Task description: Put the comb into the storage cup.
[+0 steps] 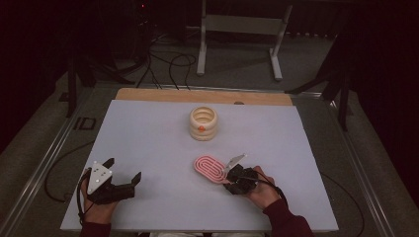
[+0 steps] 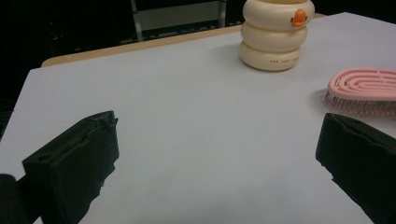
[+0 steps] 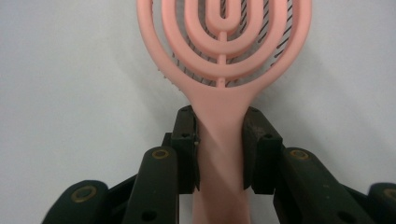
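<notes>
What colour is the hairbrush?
Pink. The hairbrush shows best in the right gripper view.

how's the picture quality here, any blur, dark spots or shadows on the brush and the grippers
High view: table evenly lit, surroundings dark, pink brush slightly soft. Left gripper view: the left gripper jaws are dark and blurred, duck container sharp. Right gripper view: right gripper clamps the handle, brush sharp, faint shadow beside it.

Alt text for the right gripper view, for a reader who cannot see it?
The right gripper is shut on the handle of a pink hairbrush, one black jaw on each side. The brush's looped, openwork head points away over a pale table.
</notes>
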The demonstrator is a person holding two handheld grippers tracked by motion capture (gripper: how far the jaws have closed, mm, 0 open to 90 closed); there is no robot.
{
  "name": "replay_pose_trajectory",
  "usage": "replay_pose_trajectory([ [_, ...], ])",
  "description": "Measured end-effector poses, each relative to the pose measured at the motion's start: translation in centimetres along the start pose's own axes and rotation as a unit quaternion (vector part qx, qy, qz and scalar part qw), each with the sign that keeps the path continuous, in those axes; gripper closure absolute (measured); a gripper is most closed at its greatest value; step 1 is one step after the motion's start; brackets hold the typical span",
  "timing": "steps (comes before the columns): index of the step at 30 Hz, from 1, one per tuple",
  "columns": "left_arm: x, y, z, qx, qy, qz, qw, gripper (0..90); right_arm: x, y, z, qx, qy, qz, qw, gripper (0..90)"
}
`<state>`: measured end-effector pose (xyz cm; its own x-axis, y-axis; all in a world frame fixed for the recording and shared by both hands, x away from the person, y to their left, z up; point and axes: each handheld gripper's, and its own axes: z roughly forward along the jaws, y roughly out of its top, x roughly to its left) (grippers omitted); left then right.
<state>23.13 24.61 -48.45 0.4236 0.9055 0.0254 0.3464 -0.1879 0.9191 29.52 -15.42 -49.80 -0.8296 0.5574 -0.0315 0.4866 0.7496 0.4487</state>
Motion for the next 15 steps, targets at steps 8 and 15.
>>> replay_pose_trajectory([
  [8,-0.03,-0.02,0.11,0.003,-0.001,-0.001,1.0,0.0,-0.12,-0.42,-0.29,-0.016,-0.002,0.013,0.9998,69.9],
  [15,-0.06,-0.07,0.16,0.006,0.003,-0.004,1.0,0.0,-0.13,-0.44,-0.8,-0.034,-0.013,0.013,0.9992,69.8],
])
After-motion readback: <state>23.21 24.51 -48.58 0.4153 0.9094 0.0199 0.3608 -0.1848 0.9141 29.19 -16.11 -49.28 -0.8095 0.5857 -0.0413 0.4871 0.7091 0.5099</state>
